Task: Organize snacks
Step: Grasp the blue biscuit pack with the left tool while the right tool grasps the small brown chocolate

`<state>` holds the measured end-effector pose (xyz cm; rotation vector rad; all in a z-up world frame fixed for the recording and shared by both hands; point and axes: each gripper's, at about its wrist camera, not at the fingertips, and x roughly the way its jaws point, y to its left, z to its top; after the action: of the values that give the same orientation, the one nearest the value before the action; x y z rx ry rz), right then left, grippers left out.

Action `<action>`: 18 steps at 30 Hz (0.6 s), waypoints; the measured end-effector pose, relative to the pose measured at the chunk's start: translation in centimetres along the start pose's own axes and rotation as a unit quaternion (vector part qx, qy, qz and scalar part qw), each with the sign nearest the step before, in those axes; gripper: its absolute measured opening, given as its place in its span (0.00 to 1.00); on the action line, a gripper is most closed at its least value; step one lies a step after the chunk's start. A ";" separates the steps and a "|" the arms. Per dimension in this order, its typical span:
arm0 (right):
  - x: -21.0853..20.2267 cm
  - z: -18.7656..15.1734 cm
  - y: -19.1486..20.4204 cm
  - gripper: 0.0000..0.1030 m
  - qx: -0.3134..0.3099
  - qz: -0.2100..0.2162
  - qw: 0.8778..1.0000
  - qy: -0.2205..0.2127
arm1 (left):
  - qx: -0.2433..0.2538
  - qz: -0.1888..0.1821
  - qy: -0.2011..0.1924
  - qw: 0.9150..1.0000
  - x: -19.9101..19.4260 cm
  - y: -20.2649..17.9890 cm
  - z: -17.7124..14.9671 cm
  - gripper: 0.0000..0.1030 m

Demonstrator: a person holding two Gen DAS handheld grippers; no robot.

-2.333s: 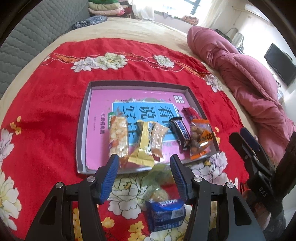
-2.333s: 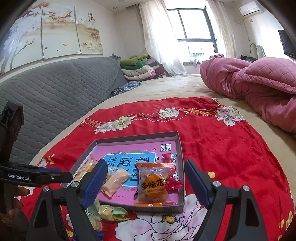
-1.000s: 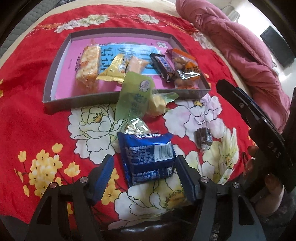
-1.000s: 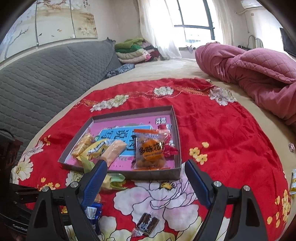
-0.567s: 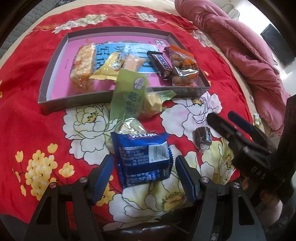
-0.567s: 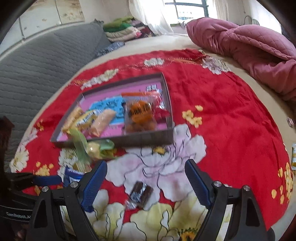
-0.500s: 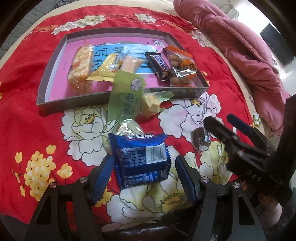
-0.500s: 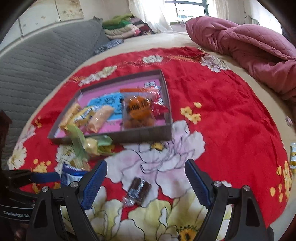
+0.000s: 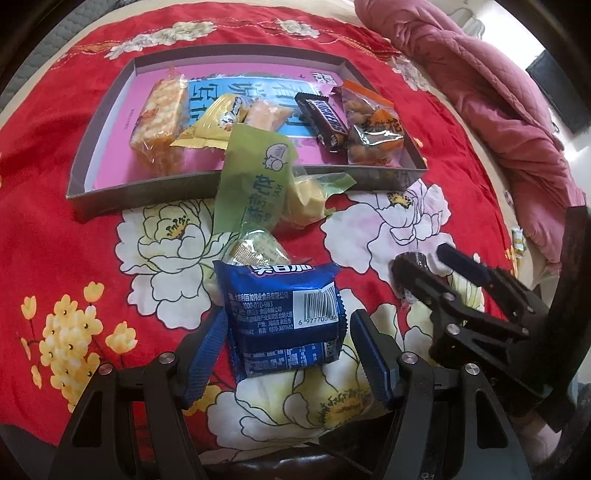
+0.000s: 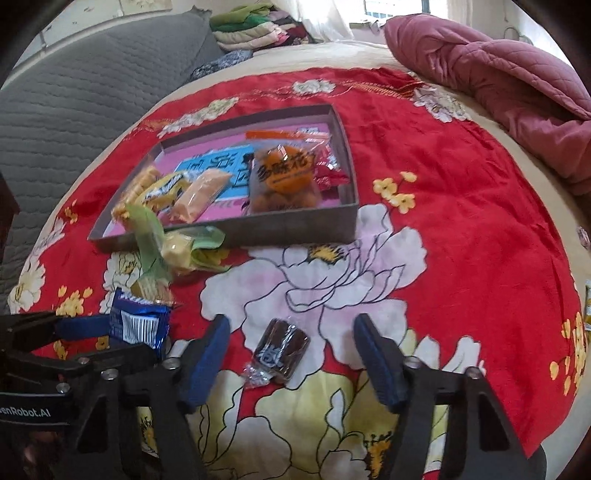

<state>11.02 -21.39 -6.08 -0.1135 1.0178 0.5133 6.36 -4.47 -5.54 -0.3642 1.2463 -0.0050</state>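
A grey tray (image 9: 147, 184) (image 10: 295, 225) with a pink book-cover floor holds several snacks: a puffed-rice bar (image 9: 160, 114), a yellow packet (image 9: 214, 123), a dark chocolate bar (image 9: 323, 120) and an orange nut packet (image 9: 373, 133) (image 10: 284, 177). On the red cloth before it lie a green packet (image 9: 255, 181) (image 10: 147, 236), a blue packet (image 9: 280, 321) (image 10: 138, 325) and a small brown candy (image 10: 280, 349). My left gripper (image 9: 288, 350) is open around the blue packet. My right gripper (image 10: 291, 350) is open around the brown candy.
A red floral cloth (image 10: 443, 206) covers the bed. A pink quilt (image 9: 498, 110) (image 10: 498, 74) lies at the right. A grey padded headboard (image 10: 74, 103) stands at the left, with folded clothes (image 10: 255, 31) behind. Small wrapped snacks (image 10: 587, 306) lie at the far right edge.
Both grippers have come down and forward. The left one now straddles the blue packet, and the right one now straddles the brown candy.
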 end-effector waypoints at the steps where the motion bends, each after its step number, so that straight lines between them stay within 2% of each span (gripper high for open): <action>1: 0.1 -0.1 0.1 0.59 -0.002 0.002 1.000 0.003 | -0.002 -0.001 0.000 1.000 0.0 0.0 0.0 0.69; 5: 0.7 -0.2 0.1 0.54 0.000 0.004 1.000 0.017 | -0.006 -0.001 0.004 1.000 0.3 0.2 0.0 0.69; 11: 1.2 -0.4 0.1 0.52 0.001 0.003 1.000 0.024 | -0.007 0.001 0.006 1.000 0.4 0.1 0.2 0.69; 18: 1.5 -0.5 0.4 0.42 -0.007 0.001 1.000 0.031 | -0.011 0.006 0.009 1.000 0.8 0.0 0.2 0.69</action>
<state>11.08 -20.65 -7.52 -0.1416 1.0743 0.5218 6.77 -4.56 -6.19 -0.3762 1.2669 0.0155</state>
